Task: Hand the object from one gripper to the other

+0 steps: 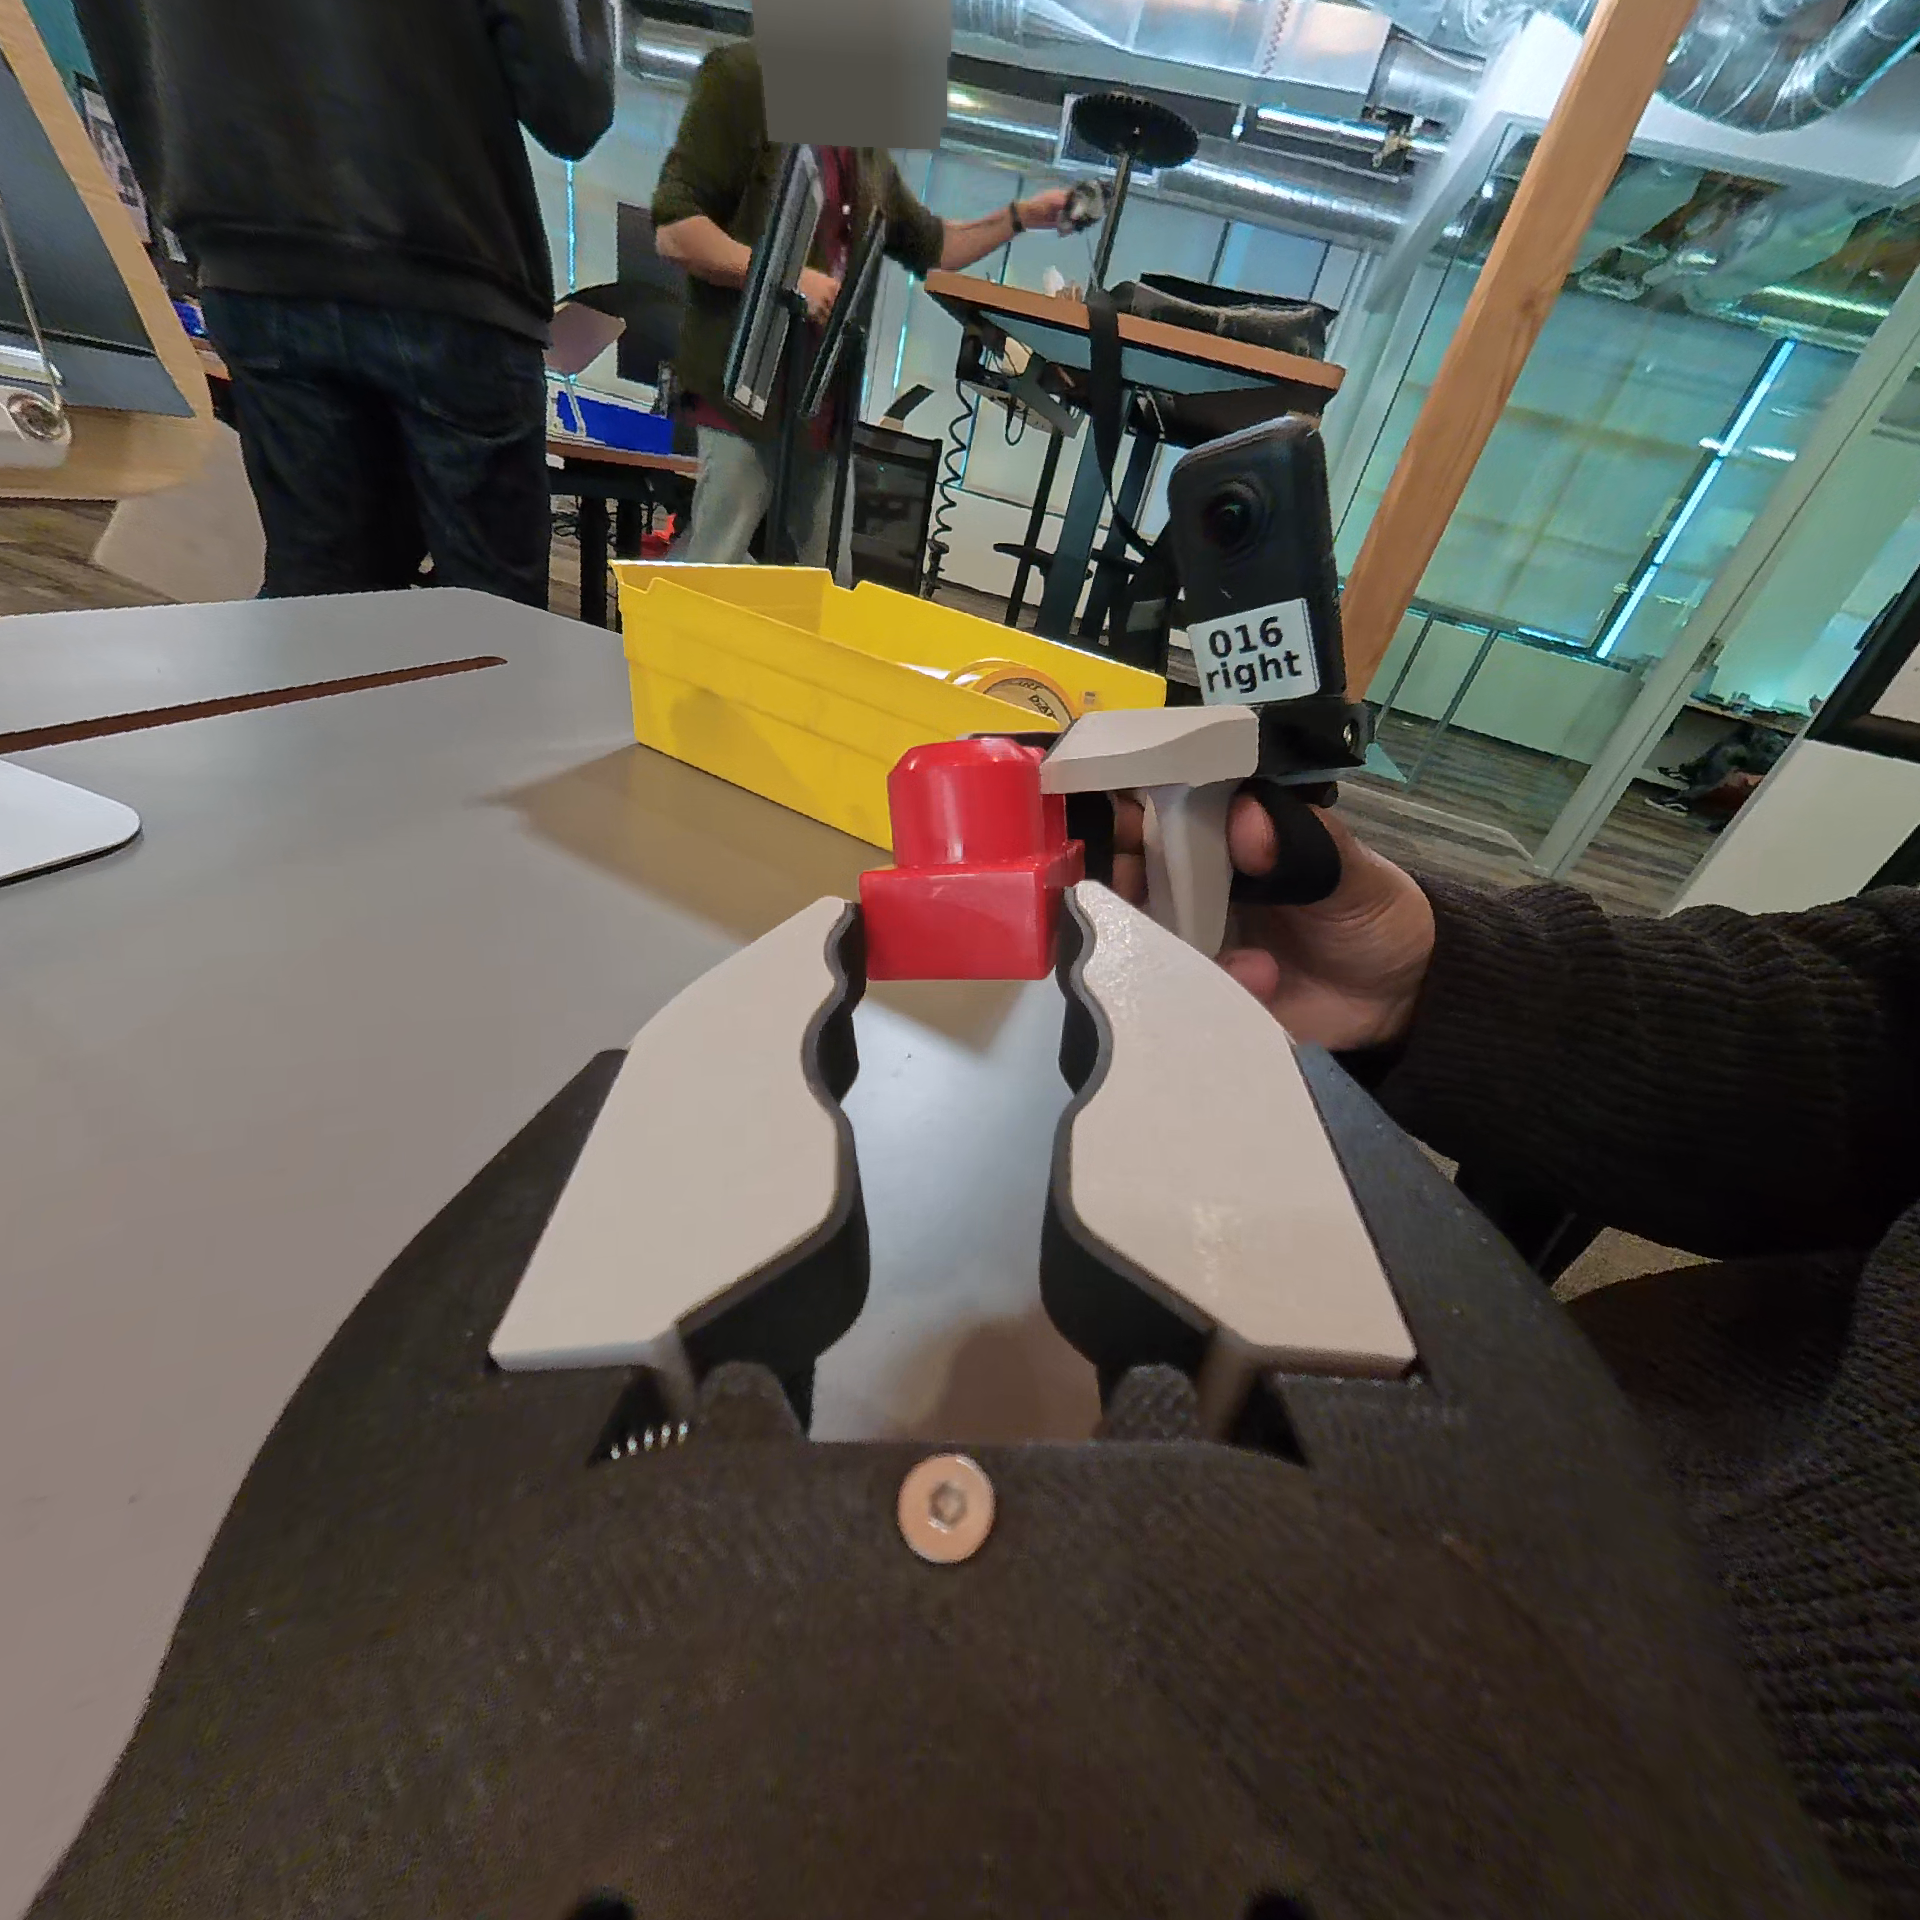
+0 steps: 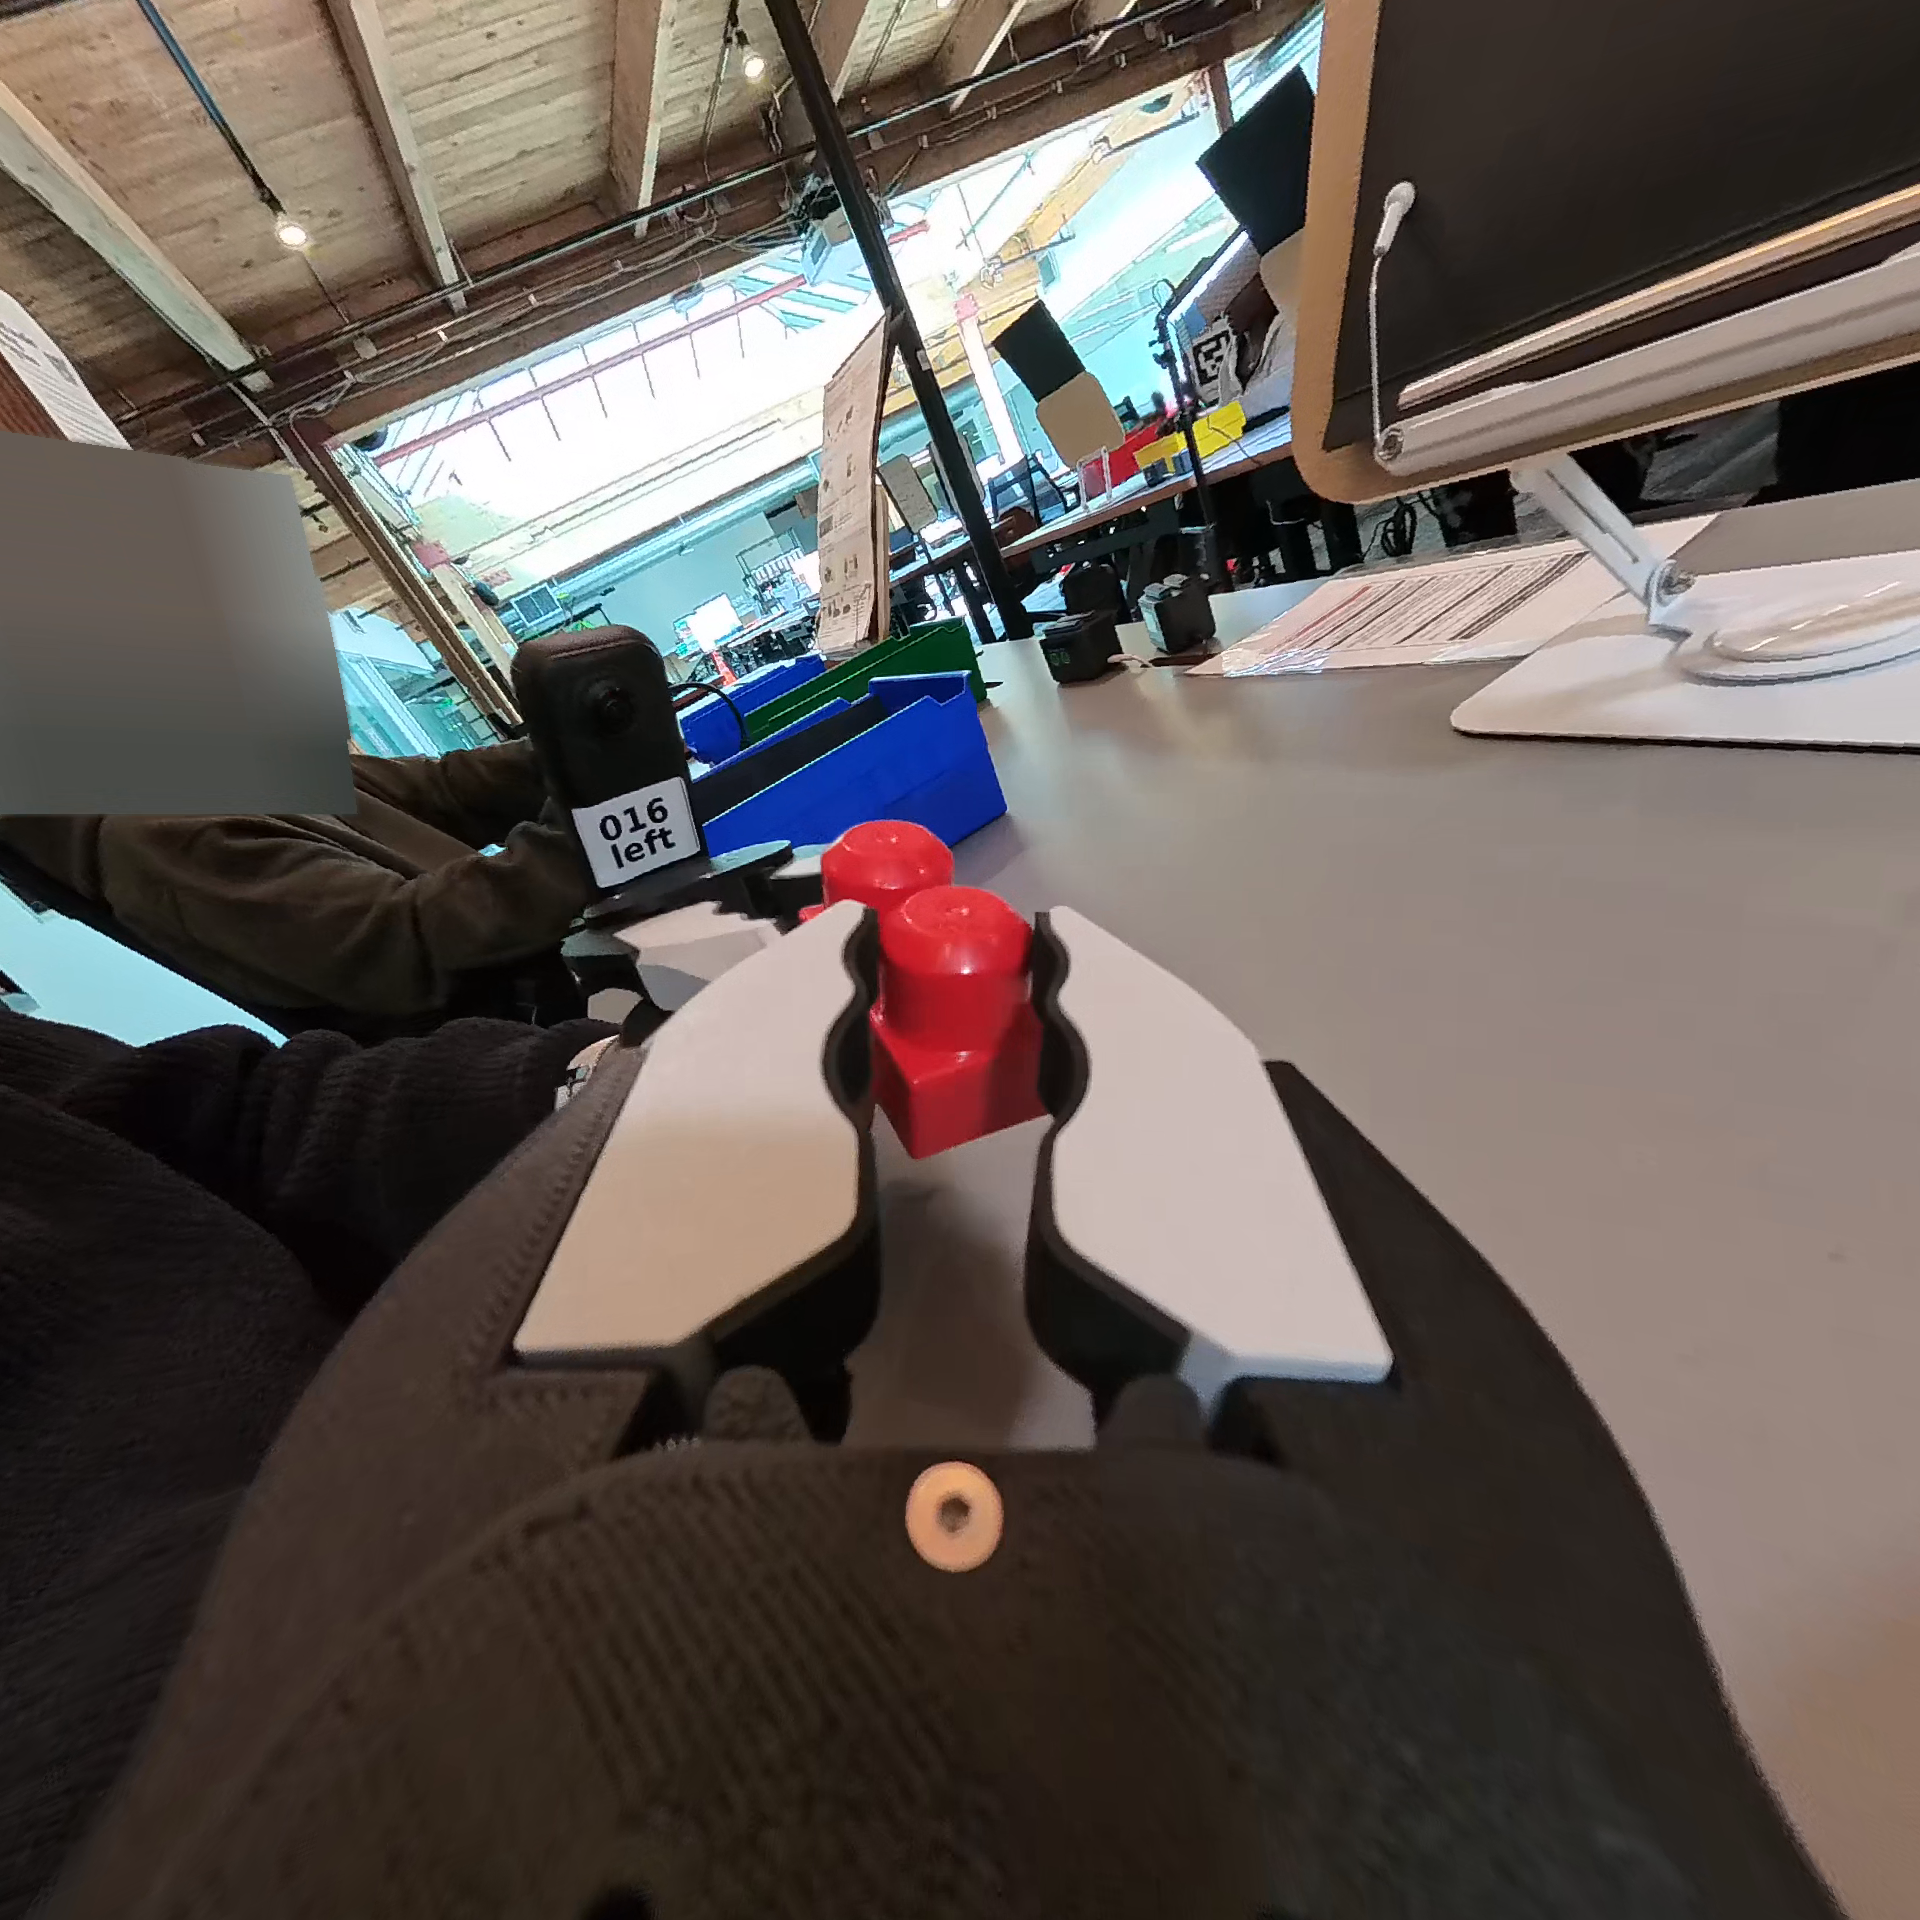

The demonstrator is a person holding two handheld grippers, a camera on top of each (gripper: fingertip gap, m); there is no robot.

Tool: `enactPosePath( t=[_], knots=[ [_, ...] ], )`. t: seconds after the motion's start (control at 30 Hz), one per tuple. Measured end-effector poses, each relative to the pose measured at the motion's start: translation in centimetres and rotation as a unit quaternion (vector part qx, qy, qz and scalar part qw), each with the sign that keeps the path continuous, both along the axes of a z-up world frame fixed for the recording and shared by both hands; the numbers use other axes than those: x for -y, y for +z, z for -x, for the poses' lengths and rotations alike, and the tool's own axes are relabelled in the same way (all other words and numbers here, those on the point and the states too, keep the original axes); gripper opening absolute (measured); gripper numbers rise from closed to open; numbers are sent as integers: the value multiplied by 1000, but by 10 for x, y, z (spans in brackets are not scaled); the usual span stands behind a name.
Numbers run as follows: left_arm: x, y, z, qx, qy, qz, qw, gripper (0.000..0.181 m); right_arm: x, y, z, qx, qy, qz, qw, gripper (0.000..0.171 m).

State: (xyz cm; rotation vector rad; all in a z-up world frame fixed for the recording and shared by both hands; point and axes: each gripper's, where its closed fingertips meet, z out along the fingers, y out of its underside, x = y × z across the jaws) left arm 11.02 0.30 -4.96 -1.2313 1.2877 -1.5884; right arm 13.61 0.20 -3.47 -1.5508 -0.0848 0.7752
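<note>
A red two-stud toy brick (image 1: 961, 894) hangs a little above the grey table (image 1: 312, 935). My left gripper (image 1: 961, 920) is shut on the brick's square base, with both grey fingers against its sides. My right gripper (image 1: 1055, 805) comes in from the right at the stud. In the right wrist view my right gripper (image 2: 951, 971) is shut on the near stud of the brick (image 2: 956, 1081). The left gripper (image 2: 774, 914) holds the brick's far end by the second stud. A hand (image 1: 1340, 935) holds the right gripper's handle.
A yellow bin (image 1: 790, 707) with a tape roll stands on the table behind the brick. Blue (image 2: 883, 769) and green (image 2: 883, 665) bins stand at the far left. A monitor on a white stand (image 2: 1714, 644) and a paper sheet (image 2: 1403, 613) are at the right. Two people stand beyond the table. The grippers are tip to tip, or close to it.
</note>
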Motion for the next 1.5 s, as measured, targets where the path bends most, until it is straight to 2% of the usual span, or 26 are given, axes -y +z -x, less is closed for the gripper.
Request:
enactPosePath(
  t=[0.3, 0.47, 0.57, 0.67, 0.8, 0.93, 1.2, 1.33, 1.5],
  knots=[
    [3, -2, 0, -4, -20, 31, 999, 38, 0, 0, -3, 20, -12, 3, 1000, 28],
    [1, 11, 4, 28, -54, 119, 991, 61, -1, 0, -15, 24, -41, 5, 999, 28],
    [-11, 12, 4, 23, -70, 226, 971, 72, -1, 2, -20, 25, -53, -2, 998, 28],
    [-20, 0, -1, -16, -91, 334, 938, 88, -1, 2, -21, 55, -65, -8, 996, 28],
    [-3, -15, -6, -88, -159, 419, 890, 107, -1, 1, -13, 121, -72, -26, 990, 28],
    [11, -18, -6, -111, -193, 434, 873, 102, -2, -5, -6, 212, -81, -34, 973, 28],
    [-3, -16, -3, -95, -188, 460, 862, 82, -3, -18, 14, 366, -81, -52, 926, 28],
    [6, -22, -4, -117, -197, 450, 863, 73, -3, -20, 19, 402, -81, -61, 910, 28],
    [5, -25, -4, -123, -192, 451, 863, 60, -2, -19, 19, 401, -81, -66, 910, 28]
  ],
)
